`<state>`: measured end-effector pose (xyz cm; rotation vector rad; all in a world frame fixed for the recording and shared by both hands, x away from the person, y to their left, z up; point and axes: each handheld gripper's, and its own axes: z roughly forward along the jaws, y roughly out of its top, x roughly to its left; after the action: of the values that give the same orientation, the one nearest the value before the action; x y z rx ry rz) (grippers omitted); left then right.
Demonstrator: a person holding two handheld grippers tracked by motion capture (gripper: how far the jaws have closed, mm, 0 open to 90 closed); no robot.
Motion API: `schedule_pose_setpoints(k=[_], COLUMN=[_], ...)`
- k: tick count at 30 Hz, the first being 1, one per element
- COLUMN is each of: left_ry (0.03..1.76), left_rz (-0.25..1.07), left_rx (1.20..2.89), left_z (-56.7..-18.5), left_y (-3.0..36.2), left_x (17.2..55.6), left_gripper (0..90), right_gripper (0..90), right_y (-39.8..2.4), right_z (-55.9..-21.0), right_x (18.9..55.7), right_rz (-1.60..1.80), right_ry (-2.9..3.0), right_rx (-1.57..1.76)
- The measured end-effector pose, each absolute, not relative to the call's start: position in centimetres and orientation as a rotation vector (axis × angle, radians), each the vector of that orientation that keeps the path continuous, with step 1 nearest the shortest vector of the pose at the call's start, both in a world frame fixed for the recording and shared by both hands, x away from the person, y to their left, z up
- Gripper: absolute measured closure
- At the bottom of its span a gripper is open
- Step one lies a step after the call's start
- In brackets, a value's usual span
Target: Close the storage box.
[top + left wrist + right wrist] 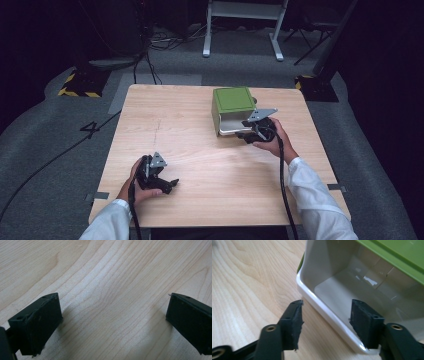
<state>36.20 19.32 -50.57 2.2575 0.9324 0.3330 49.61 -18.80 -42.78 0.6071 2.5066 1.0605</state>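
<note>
A green box point(233, 99) stands on the far right part of the wooden table point(190, 115), with a white drawer point(229, 126) pulled out of its front. In the right gripper view the drawer point(342, 290) is empty under the green box top point(397, 255). My right gripper point(327, 306) stands open astride the drawer's front rim, one jaw outside and one inside, with neither pad pressing on it. From above, the right gripper point(248, 131) sits at the drawer's right front corner. My left gripper point(170, 184) rests open near the table's front left, with bare wood between its jaws point(113, 305).
Grey carpet surrounds the table, with black cables point(60, 155) trailing across it on the left. A white desk frame point(242, 25) stands behind, and yellow-and-black striped bases point(80, 85) sit at the far corners. Open wood lies between the two grippers.
</note>
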Motion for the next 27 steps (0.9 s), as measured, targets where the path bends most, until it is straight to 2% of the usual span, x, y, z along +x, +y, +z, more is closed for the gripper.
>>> schedule_pose_setpoints(k=[9, 27], left_ry=[0.932, 0.932], left_rz=[0.333, 0.333], left_rx=[2.257, 2.257], left_z=[-50.6, -50.6], left_y=[19.3, 19.3], left_x=[36.2, 36.2], left_gripper=[0.4, 0.4], right_gripper=[25.4, 22.1], right_y=[-19.9, -22.7], right_z=[-41.6, -39.9], right_x=[47.4, 42.9], right_rz=[1.013, 0.93], right_ry=[2.517, 2.507], right_rx=[0.587, 0.521])
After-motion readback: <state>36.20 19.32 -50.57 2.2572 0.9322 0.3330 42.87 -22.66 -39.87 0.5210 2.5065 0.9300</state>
